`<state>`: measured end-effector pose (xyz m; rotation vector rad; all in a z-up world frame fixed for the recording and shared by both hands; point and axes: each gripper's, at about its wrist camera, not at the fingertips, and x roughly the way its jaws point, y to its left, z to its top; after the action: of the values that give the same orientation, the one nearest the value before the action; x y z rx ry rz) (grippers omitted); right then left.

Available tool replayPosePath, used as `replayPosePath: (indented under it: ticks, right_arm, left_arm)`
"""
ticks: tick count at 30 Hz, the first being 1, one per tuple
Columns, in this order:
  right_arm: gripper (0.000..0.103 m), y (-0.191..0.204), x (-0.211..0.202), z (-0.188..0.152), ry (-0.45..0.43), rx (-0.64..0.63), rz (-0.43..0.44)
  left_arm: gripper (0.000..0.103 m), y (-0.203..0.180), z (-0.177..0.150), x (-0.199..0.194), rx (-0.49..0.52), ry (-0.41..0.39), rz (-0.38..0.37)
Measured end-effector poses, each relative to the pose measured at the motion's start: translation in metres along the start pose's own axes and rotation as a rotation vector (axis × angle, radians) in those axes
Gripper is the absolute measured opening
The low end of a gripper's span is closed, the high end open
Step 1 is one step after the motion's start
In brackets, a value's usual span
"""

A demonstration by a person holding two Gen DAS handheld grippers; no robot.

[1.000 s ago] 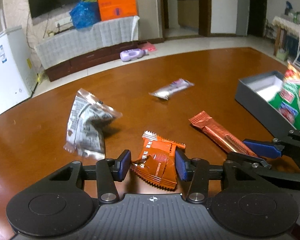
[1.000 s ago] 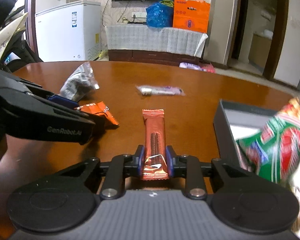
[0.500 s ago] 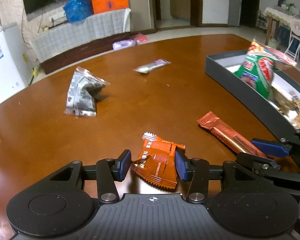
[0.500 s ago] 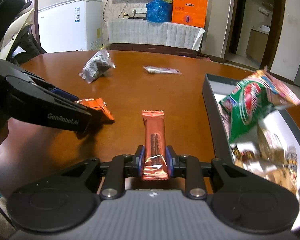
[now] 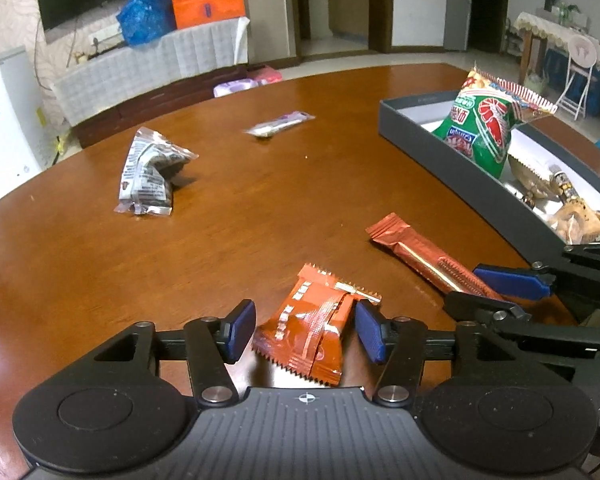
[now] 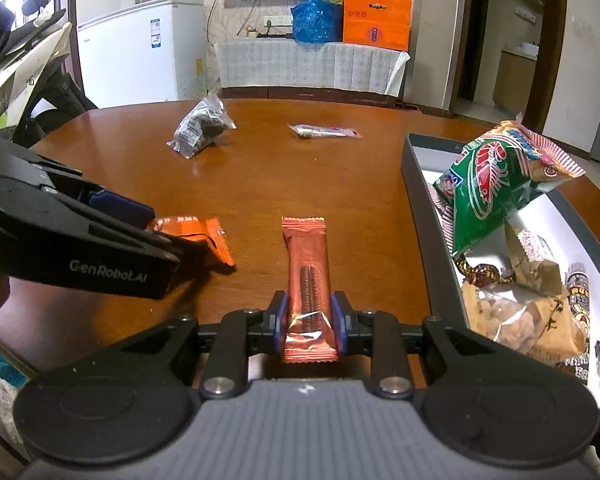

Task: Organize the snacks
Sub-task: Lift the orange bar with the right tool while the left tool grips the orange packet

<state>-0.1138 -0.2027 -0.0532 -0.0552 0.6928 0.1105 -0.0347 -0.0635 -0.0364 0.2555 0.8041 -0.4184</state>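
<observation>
Both views have shifted since a second ago: the grey box (image 6: pixel 414 184) now shows far more of its inside, and the left pads, which earlier sat close on the orange packet (image 5: pixel 316 320), now stand off it with a gap on each side.

Right gripper (image 6: pixel 308 322): closed on the near end of the copper bar (image 6: pixel 306 276), pads pressing both long edges. The bar's long axis runs straight ahead along the fingers, its far crimped end pointing across the table (image 6: pixel 260 184) toward the far wall. Gripping at one end leaves most of its length free ahead of the fingers, which would suit dropping it into the box, just to the right. Whether the bar is lifted or resting on the wood cannot be told.

Left gripper (image 5: pixel 306 330): parted, holding nothing. The orange packet lies flat on the table between the pads, its long axis tilted, serrated near edge toward the camera, far edge angled up and left. Judged, the pads bracket it ready for a grip.

Box contents: a green bag (image 6: pixel 496 188) stands propped upright, with brown packets beside and below it.

Outstanding on the table, well apart from both grippers: a silver pouch (image 5: pixel 150 176), crumpled, and a slim clear wrapper (image 5: pixel 280 124). Sorting is judged partly done.
</observation>
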Motion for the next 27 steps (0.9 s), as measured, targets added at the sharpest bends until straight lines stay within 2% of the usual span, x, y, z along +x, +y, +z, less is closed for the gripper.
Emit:
replayPosePath:
  ticks: [2, 5, 10, 13, 17, 27]
  right_arm:
    - [0.024, 0.000, 0.001, 0.001, -0.004, 0.000, 0.000]
    - [0.026, -0.001, 0.005, 0.004, -0.005, -0.011, -0.001]
    - [0.038, 0.001, 0.011, 0.007, -0.011, -0.057, -0.011]
    - [0.044, 0.001, 0.014, 0.010, -0.019, -0.070, -0.006]
    - [0.044, -0.001, 0.021, 0.014, -0.026, -0.071, 0.003]
    - [0.044, -0.011, 0.026, 0.015, -0.016, -0.018, 0.032]
  left_arm:
    - [0.070, -0.001, 0.001, 0.001, -0.002, -0.003, -0.004]
    - [0.070, -0.003, 0.002, 0.004, 0.004, -0.012, -0.004]
    - [0.069, 0.002, 0.004, 0.009, -0.023, 0.008, -0.005]
    - [0.067, 0.006, 0.005, 0.008, -0.033, 0.020, -0.022]
    - [0.066, 0.008, 0.006, 0.003, -0.020, 0.011, -0.030]
    - [0.050, 0.006, 0.002, 0.011, -0.009, 0.070, -0.062]
